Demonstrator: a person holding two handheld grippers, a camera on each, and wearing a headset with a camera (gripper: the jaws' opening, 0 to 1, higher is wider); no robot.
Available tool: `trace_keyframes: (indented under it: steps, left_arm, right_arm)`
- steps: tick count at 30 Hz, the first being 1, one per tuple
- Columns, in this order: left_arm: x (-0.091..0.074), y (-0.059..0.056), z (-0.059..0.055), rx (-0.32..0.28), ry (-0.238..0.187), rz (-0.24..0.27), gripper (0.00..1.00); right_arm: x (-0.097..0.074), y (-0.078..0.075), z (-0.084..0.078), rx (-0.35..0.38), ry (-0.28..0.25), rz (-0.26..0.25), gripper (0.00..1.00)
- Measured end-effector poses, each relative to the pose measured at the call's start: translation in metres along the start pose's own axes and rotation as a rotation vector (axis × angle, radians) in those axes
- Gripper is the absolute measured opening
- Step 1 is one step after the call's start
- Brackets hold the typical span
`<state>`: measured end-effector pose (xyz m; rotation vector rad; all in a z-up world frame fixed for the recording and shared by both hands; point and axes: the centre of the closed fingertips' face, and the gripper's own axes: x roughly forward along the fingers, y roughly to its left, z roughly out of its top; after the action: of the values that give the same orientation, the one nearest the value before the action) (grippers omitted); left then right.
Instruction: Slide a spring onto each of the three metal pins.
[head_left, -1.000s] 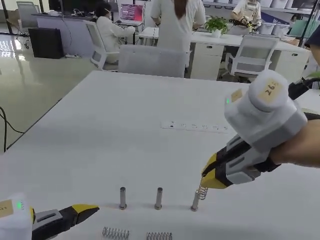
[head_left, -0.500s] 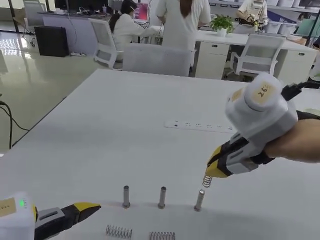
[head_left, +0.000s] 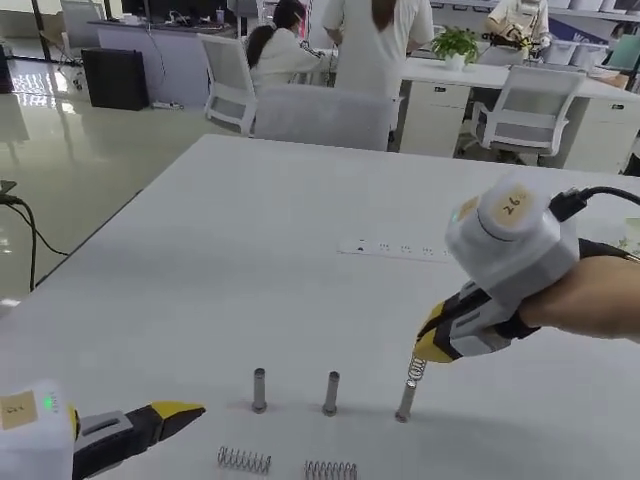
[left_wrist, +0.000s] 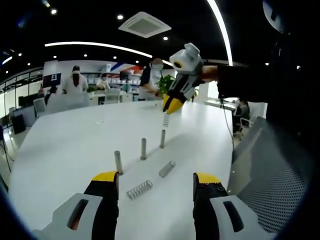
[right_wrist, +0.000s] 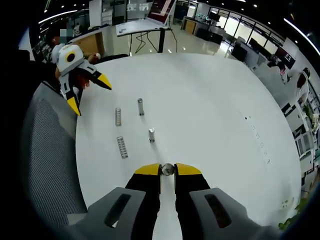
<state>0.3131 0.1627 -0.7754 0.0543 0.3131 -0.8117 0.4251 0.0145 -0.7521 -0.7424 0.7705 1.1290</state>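
silvery coiled spring (head_left: 416, 371), upright over rightmost pin (head_left: 405, 402)

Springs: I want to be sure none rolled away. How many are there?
3. One spring lies on the table before the left pin, one before the middle pin; the third is in the right gripper, at the right pin's top.

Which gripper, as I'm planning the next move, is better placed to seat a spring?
Right: the right gripper is shut on the spring just above the end pin; the left gripper is open, farther off.
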Motion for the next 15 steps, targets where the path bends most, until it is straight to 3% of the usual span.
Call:
trace_keyframes:
  steps: [15]
  left_arm:
    - [-0.0011, 0.0023, -0.0025, -0.004, 0.005, 0.005, 0.54]
  right_arm:
    - [0.0071, -0.0011, -0.0049, 0.0, 0.014, 0.004, 0.07]
